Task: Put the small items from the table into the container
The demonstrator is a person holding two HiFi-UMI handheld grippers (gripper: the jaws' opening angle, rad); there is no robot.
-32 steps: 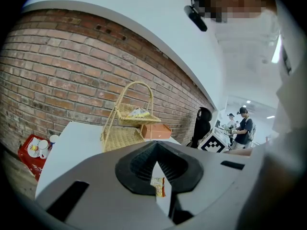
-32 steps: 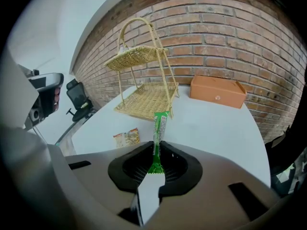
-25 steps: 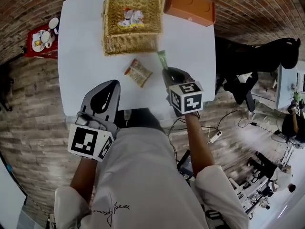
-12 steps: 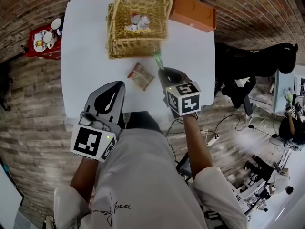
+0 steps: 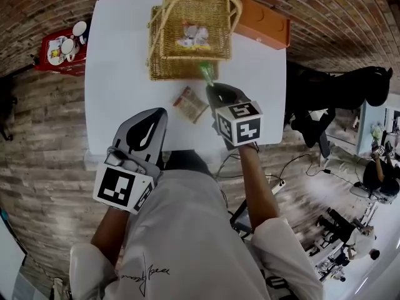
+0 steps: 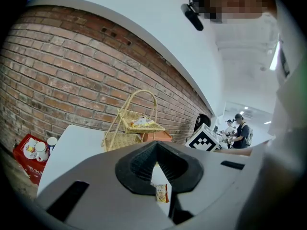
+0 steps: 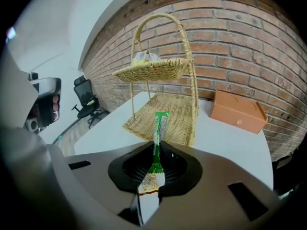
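Note:
A two-tier wicker basket stands at the far side of the white table; its top tier holds a white and orange packet. My right gripper is shut on a thin green stick packet, which points up toward the basket's lower tier. In the right gripper view the green packet stands upright between the jaws. A brown snack packet lies flat on the table just left of the right gripper. My left gripper hovers near the table's front edge, shut and holding nothing.
An orange box sits at the table's far right corner beside the basket. A red tray with cups rests left of the table. A black office chair stands to the right. People stand far off in the left gripper view.
My right gripper has carried the green packet closer to the basket's near edge. The left gripper has stayed where it was.

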